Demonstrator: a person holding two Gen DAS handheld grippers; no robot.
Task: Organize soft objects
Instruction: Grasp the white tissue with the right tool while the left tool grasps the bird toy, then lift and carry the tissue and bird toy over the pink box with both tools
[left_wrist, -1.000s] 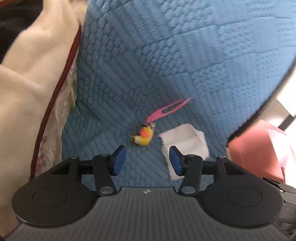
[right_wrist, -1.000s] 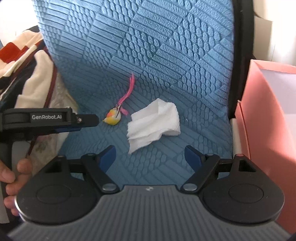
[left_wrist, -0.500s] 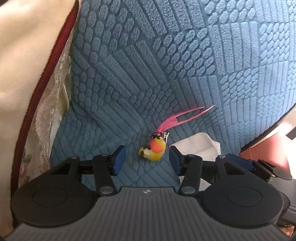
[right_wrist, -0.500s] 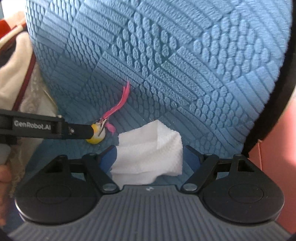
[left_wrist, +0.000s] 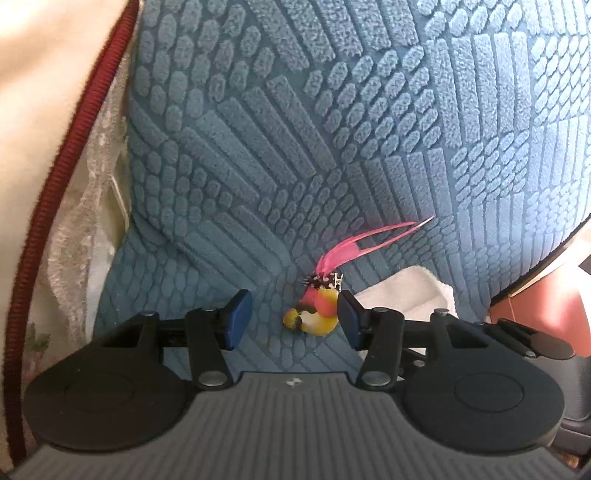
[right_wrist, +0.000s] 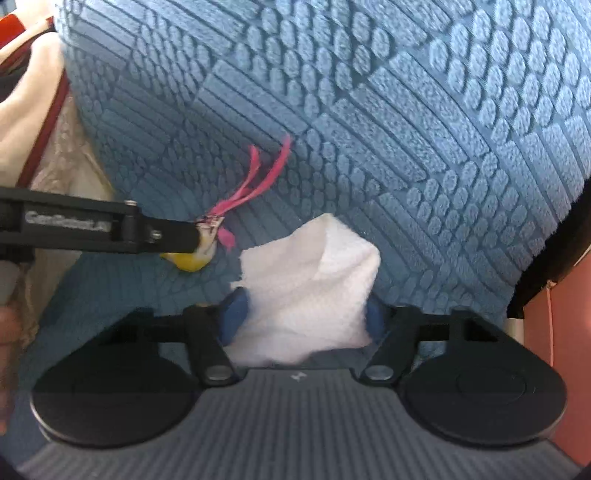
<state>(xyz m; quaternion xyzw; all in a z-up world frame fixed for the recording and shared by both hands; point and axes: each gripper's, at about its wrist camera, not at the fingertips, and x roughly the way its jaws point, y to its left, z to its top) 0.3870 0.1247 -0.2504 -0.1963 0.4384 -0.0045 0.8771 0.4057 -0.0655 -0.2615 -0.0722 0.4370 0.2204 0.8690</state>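
Note:
A small yellow-orange toy bird (left_wrist: 316, 314) with long pink tail feathers (left_wrist: 354, 245) lies on the blue textured sofa seat (left_wrist: 295, 166). My left gripper (left_wrist: 293, 314) is open, its blue pads on either side of the bird, the right pad close to it. In the right wrist view the bird (right_wrist: 192, 258) is partly hidden behind the left gripper's finger (right_wrist: 110, 230). A crumpled white tissue (right_wrist: 306, 291) lies between the open pads of my right gripper (right_wrist: 304, 314); it also shows in the left wrist view (left_wrist: 406, 291).
A cream cushion with dark red piping (left_wrist: 55, 184) and lace fabric (left_wrist: 85, 240) lie at the left. A pink box (right_wrist: 557, 350) stands at the right past the sofa's dark edge. The sofa backrest (right_wrist: 369, 92) rises just behind the objects.
Both grippers moved forward and down. The bird now sits between the left pads and the tissue between the right pads. Both stay open.

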